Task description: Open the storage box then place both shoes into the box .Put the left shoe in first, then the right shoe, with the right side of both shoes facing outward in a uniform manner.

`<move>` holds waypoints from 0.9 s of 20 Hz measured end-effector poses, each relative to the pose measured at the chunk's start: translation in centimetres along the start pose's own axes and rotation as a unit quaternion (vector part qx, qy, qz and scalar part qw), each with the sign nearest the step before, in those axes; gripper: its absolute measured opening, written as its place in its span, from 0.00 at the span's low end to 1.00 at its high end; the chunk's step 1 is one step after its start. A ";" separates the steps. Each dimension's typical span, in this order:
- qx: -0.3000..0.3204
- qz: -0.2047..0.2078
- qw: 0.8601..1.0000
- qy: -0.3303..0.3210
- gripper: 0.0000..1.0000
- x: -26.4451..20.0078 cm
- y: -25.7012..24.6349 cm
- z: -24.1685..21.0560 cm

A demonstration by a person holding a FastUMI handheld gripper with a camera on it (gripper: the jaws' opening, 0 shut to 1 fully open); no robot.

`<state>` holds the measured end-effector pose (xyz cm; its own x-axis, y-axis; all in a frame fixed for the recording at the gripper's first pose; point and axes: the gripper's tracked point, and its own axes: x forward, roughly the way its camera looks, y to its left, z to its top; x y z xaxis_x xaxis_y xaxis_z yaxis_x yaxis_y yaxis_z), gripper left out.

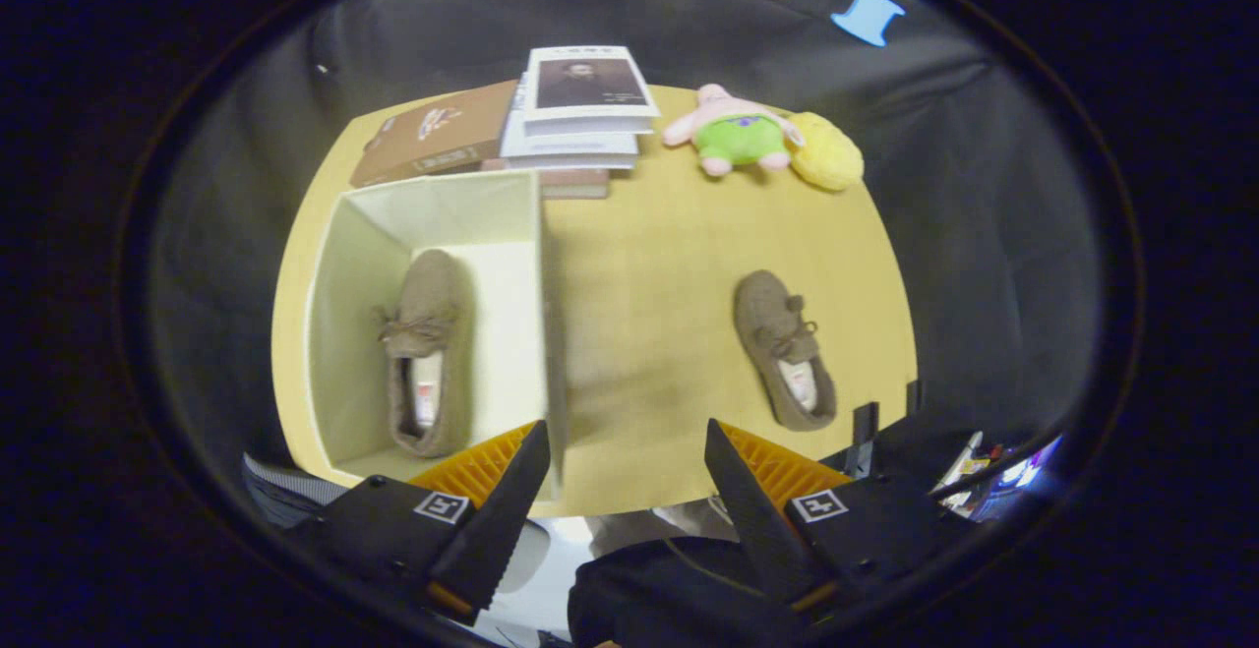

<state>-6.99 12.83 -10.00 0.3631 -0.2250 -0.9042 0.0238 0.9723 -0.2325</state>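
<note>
Tool: the tool (628, 476) hangs high above the near edge of the tabletop, fingers spread wide apart with nothing between them.
Left finger: its tip (511, 500) shows over the near right corner of the storage box.
Right finger: its tip (738, 491) shows over bare tabletop, just short of the heel of the loose shoe.
Storage box: a pale cream storage box (511, 220) stands open on the left part of the tabletop, its top uncovered and its inside in plain view.
Shoe in box: one brown moccasin-type shoe (425, 328) lies on the box floor, sole down, toe pointing away from the tool, bow lace across the vamp.
Shoe on tabletop: a matching brown shoe (777, 333) rests right of the box and well apart from it, sole down, toe away and angled slightly leftward, heel nearest the right finger.
Tabletop: yellow wood-tone tabletop (639, 265), bare between box and loose shoe.
Books: a stack of books (580, 117) sits beyond the box at the far edge, with a brown book (438, 137) beside it on the left.
Toys: a pink and green plush toy (738, 132) lies at the far edge, touching a yellow plush toy (826, 151).
</note>
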 end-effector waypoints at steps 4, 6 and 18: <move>0.016 -0.041 0.999 0.017 1.00 2.1 -7.2 0.2; 0.018 -0.060 0.998 0.031 0.99 3.7 -10.3 0.0; -0.003 -0.114 0.987 0.114 0.97 15.1 -21.8 -1.9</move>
<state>-3.81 -11.88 -19.28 0.1297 -0.4464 -0.8854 0.0740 0.8948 -0.4403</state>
